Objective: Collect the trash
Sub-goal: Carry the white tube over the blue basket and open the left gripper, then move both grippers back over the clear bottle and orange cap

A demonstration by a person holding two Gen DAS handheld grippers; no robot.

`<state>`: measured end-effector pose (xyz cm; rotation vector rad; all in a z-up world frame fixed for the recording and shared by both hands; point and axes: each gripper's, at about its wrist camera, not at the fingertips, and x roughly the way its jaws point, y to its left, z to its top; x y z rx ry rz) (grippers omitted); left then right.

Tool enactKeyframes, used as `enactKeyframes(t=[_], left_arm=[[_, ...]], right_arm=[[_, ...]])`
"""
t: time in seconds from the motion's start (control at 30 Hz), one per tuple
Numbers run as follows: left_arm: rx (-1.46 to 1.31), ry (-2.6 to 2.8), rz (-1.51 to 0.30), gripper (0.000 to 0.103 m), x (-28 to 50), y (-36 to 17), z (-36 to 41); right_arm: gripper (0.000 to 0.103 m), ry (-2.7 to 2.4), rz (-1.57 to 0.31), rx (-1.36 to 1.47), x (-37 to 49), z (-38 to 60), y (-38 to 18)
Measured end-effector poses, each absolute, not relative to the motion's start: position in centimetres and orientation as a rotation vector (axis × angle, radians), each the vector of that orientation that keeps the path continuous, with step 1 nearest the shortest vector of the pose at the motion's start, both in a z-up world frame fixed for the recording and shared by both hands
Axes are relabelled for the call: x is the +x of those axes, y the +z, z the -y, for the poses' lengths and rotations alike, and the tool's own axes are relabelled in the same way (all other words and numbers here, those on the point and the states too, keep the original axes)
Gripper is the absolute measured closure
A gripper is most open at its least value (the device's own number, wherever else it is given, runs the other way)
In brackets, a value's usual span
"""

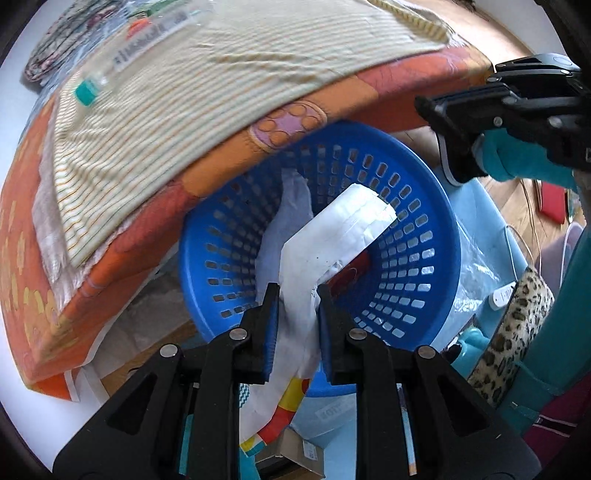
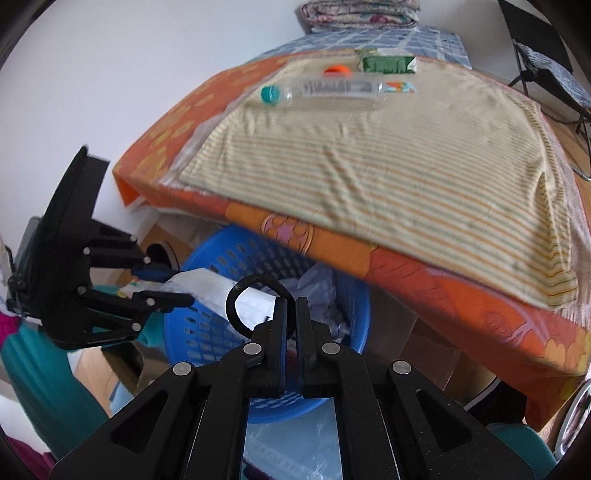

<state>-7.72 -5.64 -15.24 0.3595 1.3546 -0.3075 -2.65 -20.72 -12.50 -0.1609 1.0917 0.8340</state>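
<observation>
My left gripper (image 1: 297,295) is shut on a crumpled white paper wrapper (image 1: 332,232) and holds it over the mouth of the blue perforated basket (image 1: 424,229). The basket sits on the floor beside the bed and holds white paper and something red. In the right wrist view the left gripper (image 2: 173,284) shows at the left with the wrapper (image 2: 207,288) above the basket (image 2: 207,332). My right gripper (image 2: 291,301) is shut on a black ring (image 2: 236,295) above the basket. A clear plastic bottle (image 2: 332,90) with a teal cap lies on the striped cloth on the bed.
The bed (image 2: 424,266) with an orange cover overhangs the basket. A green carton (image 2: 388,63), an orange cap (image 2: 336,69) and a colourful wrapper (image 2: 400,86) lie beyond the bottle. Folded blankets (image 2: 362,13) sit at the far end. A folding chair (image 2: 546,66) stands far right.
</observation>
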Motion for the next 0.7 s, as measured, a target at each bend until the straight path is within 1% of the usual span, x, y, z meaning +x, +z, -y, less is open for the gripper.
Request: enactKeyframes(t=[0.07, 0.1, 0.13, 0.17, 0.23, 0.27, 0.3, 0.4, 0.47, 0.53, 0.57, 0.63, 0.7], left_arm=[[0.359, -0.313, -1.357, 0.082, -7.5, -15.3, 5.9], [0.354, -0.318, -1.359, 0.075, -7.4, -15.3, 6.0], [0.347, -0.323, -1.363, 0.069, -7.2, -15.3, 6.1], [0.347, -0.326, -1.361, 0.068, -7.1, -15.3, 6.3], [0.35, -0.319, -1.353, 0.06, -6.9, -15.0, 6.5], [0.349, -0.313, -1.352, 0.05, -6.9, -15.1, 6.7], [0.343, -0.302, -1.346, 0.043, -6.7, -15.0, 6.6], [0.314, -0.295, -1.345, 0.043, -6.2, -14.6, 6.1], [0.303, -0.288, -1.344, 0.043, -6.1, -14.5, 5.8], [0.293, -0.282, -1.341, 0.043, -6.1, -14.3, 5.4], [0.29, -0.281, -1.34, 0.043, -6.0, -14.2, 5.2], [0.28, -0.276, -1.334, 0.043, -6.0, -13.9, 4.9], [0.269, -0.272, -1.326, 0.043, -6.0, -13.5, 4.5]], right_arm=[[0.1, 0.84, -1.1, -0.167, -2.8, 20.4, -12.8], [0.1, 0.841, -1.105, -0.171, -2.8, 20.3, -13.0], [0.1, 0.841, -1.108, -0.175, -2.8, 20.2, -13.1], [0.1, 0.842, -1.111, -0.175, -2.8, 20.1, -13.1], [0.1, 0.845, -1.115, -0.17, -2.7, 20.1, -13.2], [0.1, 0.846, -1.117, -0.167, -2.6, 20.0, -13.2], [0.1, 0.846, -1.12, -0.165, -2.6, 20.0, -13.2], [0.1, 0.852, -1.137, -0.156, -2.4, 19.8, -13.4], [0.096, 0.848, -1.153, -0.159, -2.3, 19.6, -13.6], [0.084, 0.849, -1.165, -0.16, -2.3, 19.4, -13.7], [0.081, 0.848, -1.164, -0.161, -2.3, 19.4, -13.7], [0.068, 0.845, -1.158, -0.163, -2.3, 19.3, -13.6], [0.064, 0.84, -1.148, -0.16, -2.4, 19.3, -13.5]])
